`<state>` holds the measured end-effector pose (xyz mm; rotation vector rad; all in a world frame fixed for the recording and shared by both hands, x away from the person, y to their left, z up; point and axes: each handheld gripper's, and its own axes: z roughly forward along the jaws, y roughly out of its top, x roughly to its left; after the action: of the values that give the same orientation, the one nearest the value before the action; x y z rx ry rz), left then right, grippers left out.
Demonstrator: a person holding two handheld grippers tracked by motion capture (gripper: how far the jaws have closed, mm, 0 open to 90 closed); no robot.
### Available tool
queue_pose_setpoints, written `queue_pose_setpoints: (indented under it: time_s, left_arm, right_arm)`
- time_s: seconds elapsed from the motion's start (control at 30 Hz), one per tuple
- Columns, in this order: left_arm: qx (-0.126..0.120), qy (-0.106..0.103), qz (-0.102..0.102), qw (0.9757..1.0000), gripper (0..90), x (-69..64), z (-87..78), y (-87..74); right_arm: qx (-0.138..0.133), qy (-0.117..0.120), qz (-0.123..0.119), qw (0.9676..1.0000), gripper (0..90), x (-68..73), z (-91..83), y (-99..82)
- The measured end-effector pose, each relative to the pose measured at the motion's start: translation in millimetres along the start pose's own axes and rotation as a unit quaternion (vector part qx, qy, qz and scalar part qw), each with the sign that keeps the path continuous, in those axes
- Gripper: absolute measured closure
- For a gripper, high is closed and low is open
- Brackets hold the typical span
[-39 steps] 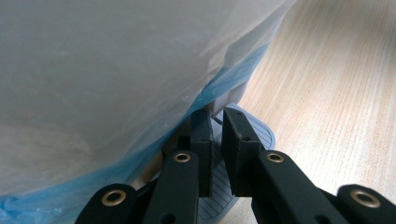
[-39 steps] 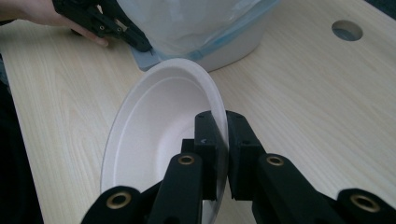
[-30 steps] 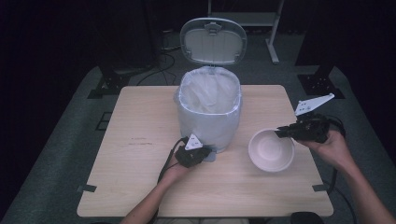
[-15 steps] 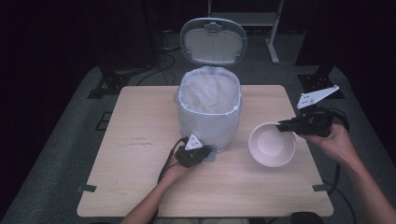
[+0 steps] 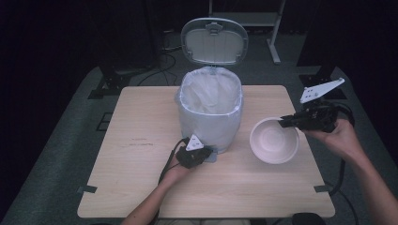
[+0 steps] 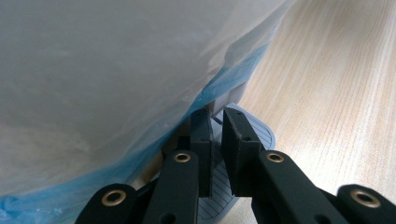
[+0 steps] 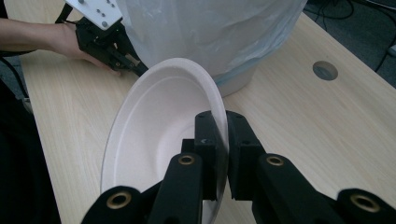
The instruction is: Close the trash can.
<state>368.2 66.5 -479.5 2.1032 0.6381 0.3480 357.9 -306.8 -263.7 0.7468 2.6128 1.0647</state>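
On the left half of the wooden table, the left gripper rests low at the near foot of the pedal bin. In the left gripper view its 2 jaws are nearly closed, pressing down on the bin's ribbed grey pedal just beneath the blue-edged liner bag; they pinch nothing between them. The bin stands at the table's centre, its lid tipped up and open at the far side, the translucent bag draped over its rim.

To the right, a white bowl is held tilted, its near side just above the table. The right gripper is clamped on the bowl's far-right rim; in the right gripper view 1 jaw lies inside the bowl and 1 outside.
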Motion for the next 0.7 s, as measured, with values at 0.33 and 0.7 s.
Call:
queue_pose_setpoints:
  time_s: [0.33,0.7]
  left_arm:
    - [0.000,0.000,0.000,1.0000,82.9,-0.1,0.0,0.0]
    - [0.000,0.000,0.000,1.0000,82.9,0.1,0.0,0.0]
  right_arm:
    - [0.000,0.000,-0.002,1.0000,83.7,0.5,-6.4,13.3]
    - [-0.009,-0.002,-0.007,0.9999,83.7,1.1,-15.8,29.3]
